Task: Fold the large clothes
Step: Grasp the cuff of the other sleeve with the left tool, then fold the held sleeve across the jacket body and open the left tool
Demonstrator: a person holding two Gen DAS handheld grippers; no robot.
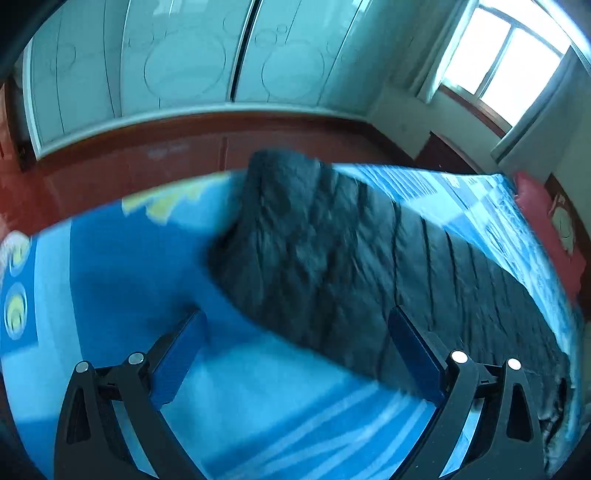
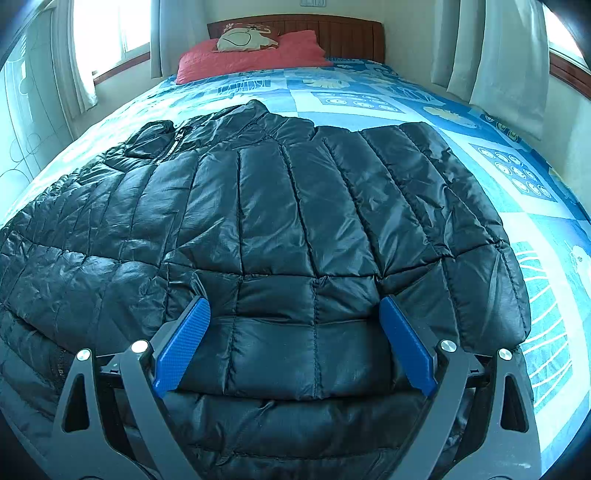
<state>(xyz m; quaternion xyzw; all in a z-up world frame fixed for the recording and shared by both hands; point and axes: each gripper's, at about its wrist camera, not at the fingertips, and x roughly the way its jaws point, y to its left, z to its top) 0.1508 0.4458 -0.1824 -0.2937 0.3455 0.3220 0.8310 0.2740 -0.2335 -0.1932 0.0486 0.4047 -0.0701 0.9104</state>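
A black quilted jacket (image 2: 280, 229) lies spread across the bed (image 2: 369, 99), on a blue patterned cover, with its collar toward the headboard (image 2: 332, 33) and its zip (image 2: 173, 147) showing near the collar on the left side of the right wrist view; the nearer part of the jacket bulges up in soft ridges right in front of the right gripper (image 2: 295, 343), whose blue pads (image 2: 183, 343) stand wide apart with the puffy cloth filling the space between them, though I cannot tell whether they touch it. A red pillow (image 2: 251, 55) sits at the head of the bed with a pale cushion (image 2: 243, 38) on top of it, and curtains (image 2: 495, 55) hang at the windows on both sides. The left gripper (image 1: 295, 358) hangs over the cover beside the jacket, its jaws also wide apart and holding nothing; one blue pad (image 1: 177, 362) is over bare cover, the other sits at the jacket's edge. That view is blurred, but the jacket (image 1: 351, 258) shows as a dark band running across the bed toward the pillow (image 1: 543, 221), with the red-brown floor (image 1: 147, 166) and pale wardrobe doors (image 1: 184, 62) beyond it and a bright window (image 1: 502, 62) at the far corner
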